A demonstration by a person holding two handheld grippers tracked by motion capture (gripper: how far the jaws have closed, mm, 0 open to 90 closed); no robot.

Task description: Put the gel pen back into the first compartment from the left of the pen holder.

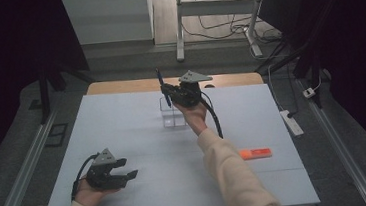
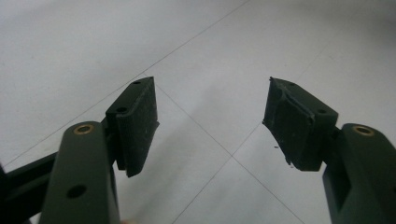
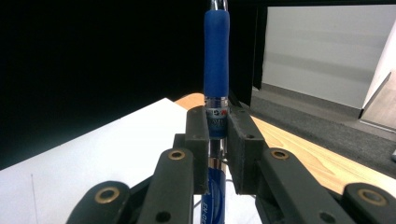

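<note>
A blue pen (image 3: 216, 65) with a rubber grip stands upright between the pads of my right gripper (image 3: 217, 140), which is shut on its barrel. In the high view the right gripper (image 1: 169, 95) holds the pen (image 1: 162, 87) just above a clear plastic holder (image 1: 173, 115) at the table's far middle. My left gripper (image 1: 130, 169) rests low over the near left of the white table (image 1: 122, 118). Its jaws stand wide apart in the left gripper view (image 2: 210, 121) with nothing between them.
An orange flat object (image 1: 255, 153) lies on the table at the right, beside the right forearm. A wooden strip (image 1: 119, 87) edges the table's far side. Beyond it stand desk legs (image 1: 179, 28), cables and a power strip (image 1: 291, 122) on the floor.
</note>
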